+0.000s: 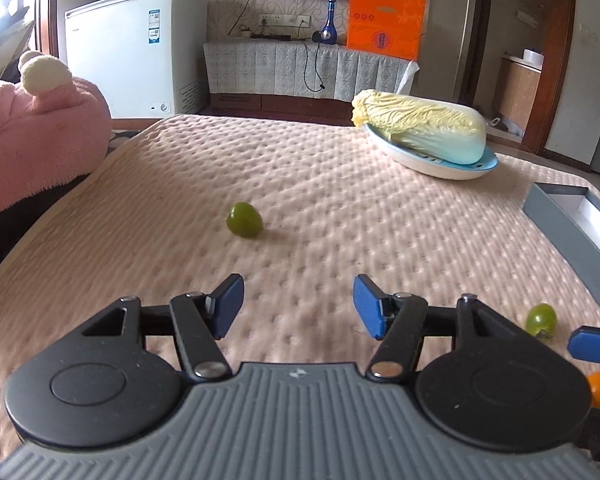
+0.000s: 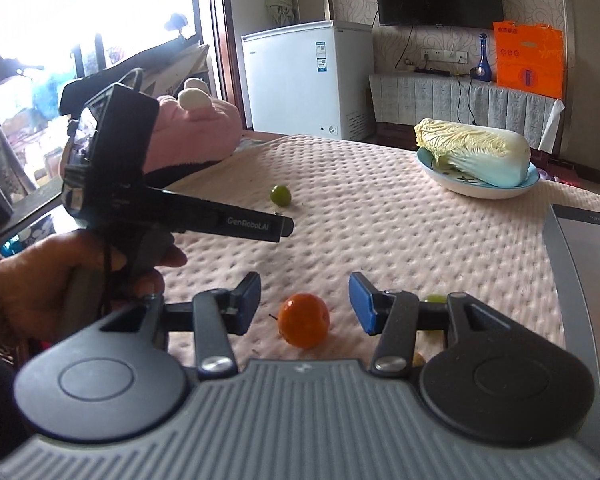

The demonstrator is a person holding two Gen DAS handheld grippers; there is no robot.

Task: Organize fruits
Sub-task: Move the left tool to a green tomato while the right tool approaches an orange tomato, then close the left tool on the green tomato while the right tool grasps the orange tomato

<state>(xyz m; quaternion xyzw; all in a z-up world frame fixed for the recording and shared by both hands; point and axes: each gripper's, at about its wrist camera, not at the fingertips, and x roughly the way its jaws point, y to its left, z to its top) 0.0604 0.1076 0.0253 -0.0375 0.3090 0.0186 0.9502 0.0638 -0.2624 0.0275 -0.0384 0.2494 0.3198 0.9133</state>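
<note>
Partly hidden behind the right gripper [image 2: 304,304], a green fruit [image 2: 436,299] peeks out.

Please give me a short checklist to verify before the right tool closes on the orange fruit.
1. Right tool open, nothing held: ok.
2. Orange fruit between its pads, not yet touched: ok.
3. Left tool open and empty: ok.
4. Green fruit lies free ahead of the left tool: ok.
5. Grey box open: ok; free space inside: cannot tell.
6. Cabbage stays on its plate, away from both tools: ok.
</note>
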